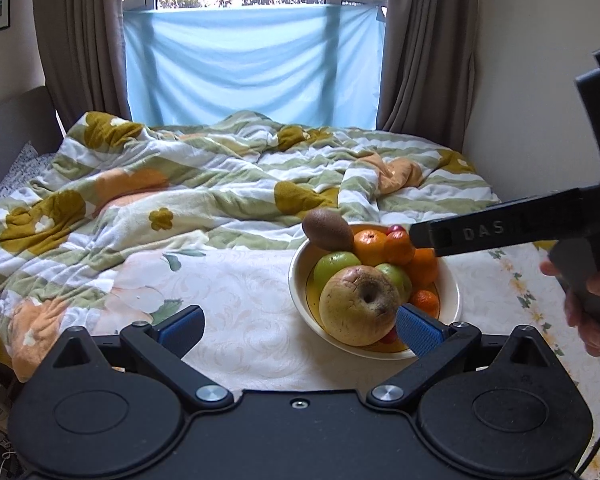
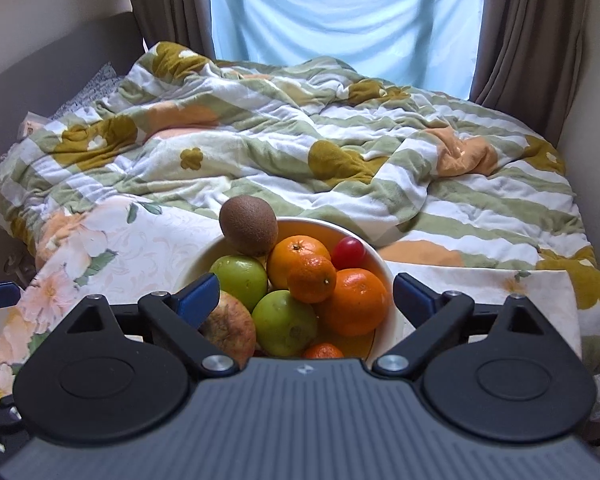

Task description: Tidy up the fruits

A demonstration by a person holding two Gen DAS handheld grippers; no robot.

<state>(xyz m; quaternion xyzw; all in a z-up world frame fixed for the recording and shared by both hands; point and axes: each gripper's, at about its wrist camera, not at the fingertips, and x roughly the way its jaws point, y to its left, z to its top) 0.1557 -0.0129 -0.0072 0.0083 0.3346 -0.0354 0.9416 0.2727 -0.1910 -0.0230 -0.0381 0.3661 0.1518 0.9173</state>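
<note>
A white bowl [image 1: 298,280] with a yellow inside stands on a floral cloth and holds a big wrinkled apple [image 1: 358,304], green apples [image 1: 334,266], several oranges [image 1: 370,244], a red grape [image 2: 348,252] and a brown kiwi [image 1: 326,230] on its far rim. My left gripper [image 1: 298,332] is open and empty, with its right finger beside the wrinkled apple. My right gripper [image 2: 306,294] is open and empty, just above the bowl [image 2: 380,256]; its jaws straddle the fruit. It also shows in the left wrist view [image 1: 420,236] reaching over the oranges.
The floral cloth [image 1: 228,300] covers the surface under the bowl. A rumpled green, white and orange striped duvet [image 1: 204,176] lies on the bed behind. Brown curtains [image 1: 80,40] and a blue sheet [image 1: 252,64] hang at the window. A wall [image 1: 540,100] is at the right.
</note>
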